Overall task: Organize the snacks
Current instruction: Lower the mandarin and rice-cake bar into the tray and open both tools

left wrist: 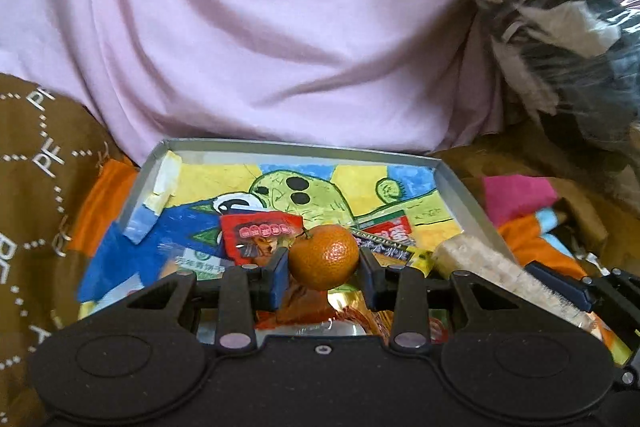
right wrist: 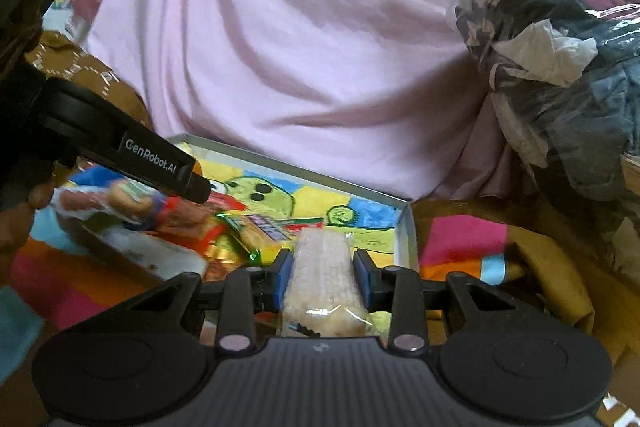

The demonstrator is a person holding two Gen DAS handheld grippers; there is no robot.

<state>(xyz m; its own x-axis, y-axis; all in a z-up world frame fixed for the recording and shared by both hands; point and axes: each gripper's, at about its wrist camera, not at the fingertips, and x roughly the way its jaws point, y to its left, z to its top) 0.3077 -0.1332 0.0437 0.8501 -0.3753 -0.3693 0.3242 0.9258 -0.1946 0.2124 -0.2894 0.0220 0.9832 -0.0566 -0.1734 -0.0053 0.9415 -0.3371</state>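
Seen from the left wrist, the left gripper [left wrist: 324, 263] clasps a mandarin [left wrist: 323, 256] above a grey tray [left wrist: 466, 201] lined with a cartoon drawing and strewn with snack packets [left wrist: 256, 237]. From the right wrist, the right gripper [right wrist: 322, 273] grips a wrapped rice-cracker bar [right wrist: 322, 275] over the tray's near right corner [right wrist: 406, 239], while blurred packets, possibly biscuits [right wrist: 120, 205], lie at left.

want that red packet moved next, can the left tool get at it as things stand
Probably not yet: the left tool is shut on the mandarin, so its jaws are full. The red packet lies exposed in the tray just beyond.

Orange mandarin [left wrist: 323, 255] (pink bedding [left wrist: 248, 27])
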